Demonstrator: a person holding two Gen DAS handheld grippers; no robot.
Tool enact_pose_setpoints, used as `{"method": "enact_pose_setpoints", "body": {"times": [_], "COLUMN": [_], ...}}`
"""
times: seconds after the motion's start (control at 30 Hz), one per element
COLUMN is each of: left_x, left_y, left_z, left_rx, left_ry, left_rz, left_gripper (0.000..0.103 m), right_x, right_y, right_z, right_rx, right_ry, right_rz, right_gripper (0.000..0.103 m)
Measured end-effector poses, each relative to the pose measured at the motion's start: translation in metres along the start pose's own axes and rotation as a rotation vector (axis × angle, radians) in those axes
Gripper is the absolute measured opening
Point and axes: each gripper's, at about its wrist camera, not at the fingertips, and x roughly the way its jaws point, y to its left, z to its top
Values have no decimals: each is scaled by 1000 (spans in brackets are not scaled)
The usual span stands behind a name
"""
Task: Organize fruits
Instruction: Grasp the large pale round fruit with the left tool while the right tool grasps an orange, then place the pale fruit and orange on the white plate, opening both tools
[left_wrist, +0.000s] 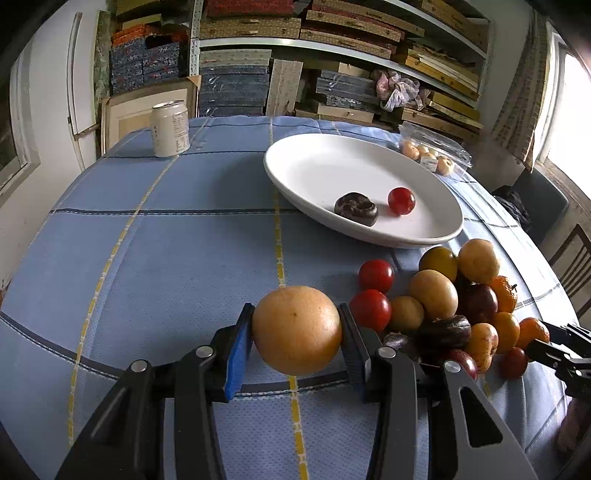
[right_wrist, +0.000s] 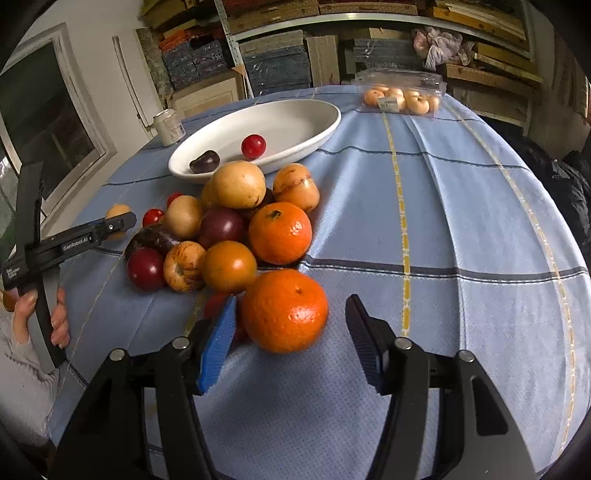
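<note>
Left wrist: orange fruit (left_wrist: 296, 329) within left gripper (left_wrist: 296, 332)

Fruit pile (right_wrist: 229, 229) hides plenty: a small red fruit (right_wrist: 216, 304) at 9 o'clock of the big mandarin (right_wrist: 284, 310) sits mostly behind the blue pad. The left tongs (right_wrist: 118, 225) cover most of a yellow fruit (right_wrist: 117, 211) (type unclear). Clamshell label (right_wrist: 391, 104) too small to read. Holding hand (right_wrist: 55, 317) cut off at the frame's 9 o'clock edge.

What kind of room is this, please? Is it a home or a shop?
Probably a home storeroom used for dining. Metal shelves are packed with stacked flat boxes, and a table with a blue checked tablecloth holds a white plate and loose fruit.
</note>
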Motion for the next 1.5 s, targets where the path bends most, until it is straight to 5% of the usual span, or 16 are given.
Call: {"method": "enact_pose_setpoints", "body": {"times": [0.27, 0.33, 0.57, 0.8, 1.1, 1.37, 1.47, 1.5], "left_x": [4, 4, -11, -23, 59, 99, 94, 88], "left_y": [-4, -5, -9, -21, -43, -35, -34, -33], "left_z": [-2, -2, 4, 65, 129, 132, 131, 131], "left_rx": [15, 19, 19, 30, 99, 71, 61, 52], "left_ry": [15, 15, -44, -100, -21, 21, 5, -8], "left_rz": [-8, -11, -6, -18, 29, 19, 22, 26], "left_gripper": [45, 45, 45, 45, 45, 46, 58, 71], "right_x": [13, 13, -5, -41, 73, 128, 126, 120], "right_y": [-10, -3, -5, 2, 16, 7, 7, 8], "right_z": [4, 3, 7, 101, 183, 193, 189, 188], "right_rx": [62, 32, 43, 18, -18, 3, 6, 5], "right_ry": [49, 54, -26, -174, -6, 76, 79, 61], "right_rz": [64, 80, 21, 25, -4, -18, -10, -11], "right_gripper": [60, 47, 46, 46, 46, 47, 48, 48]}}
